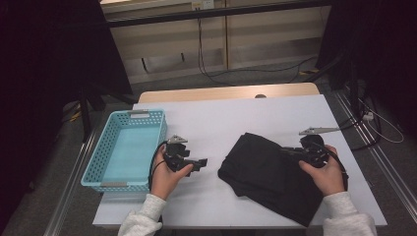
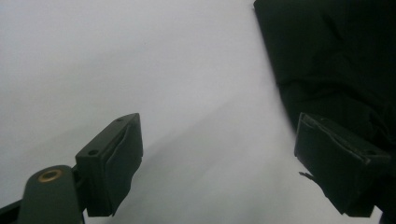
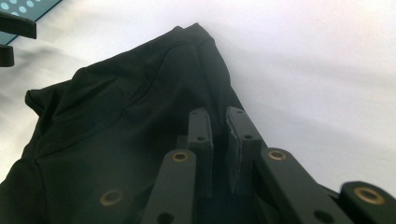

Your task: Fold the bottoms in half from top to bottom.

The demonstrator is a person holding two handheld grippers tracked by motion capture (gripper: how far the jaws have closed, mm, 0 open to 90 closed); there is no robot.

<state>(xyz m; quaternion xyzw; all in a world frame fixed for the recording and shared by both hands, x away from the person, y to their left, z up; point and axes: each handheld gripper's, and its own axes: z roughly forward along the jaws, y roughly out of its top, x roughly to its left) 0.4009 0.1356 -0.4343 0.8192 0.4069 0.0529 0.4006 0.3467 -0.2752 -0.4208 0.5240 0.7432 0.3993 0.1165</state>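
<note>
A black garment (image 1: 265, 172) lies folded on the white table (image 1: 221, 118), right of centre. My right gripper (image 1: 290, 153) sits at the garment's right edge, held in the person's right hand. In the right gripper view its jaws stand almost together on the edge of the garment (image 3: 116, 116), with dark cloth in the narrow slot at my right gripper (image 3: 219, 116). My left gripper (image 1: 200, 163) points right toward the garment from a short way off. Its jaws stand wide apart over bare table, with nothing inside my left gripper (image 2: 219, 163), and the garment (image 2: 336, 56) lies ahead.
A light blue plastic basket (image 1: 93, 162) stands at the table's left edge, just beside the left hand; its corner (image 3: 23, 9) appears far off. Bare table stretches behind the garment to the wooden back edge (image 1: 226, 92). Cables lie on the floor beyond.
</note>
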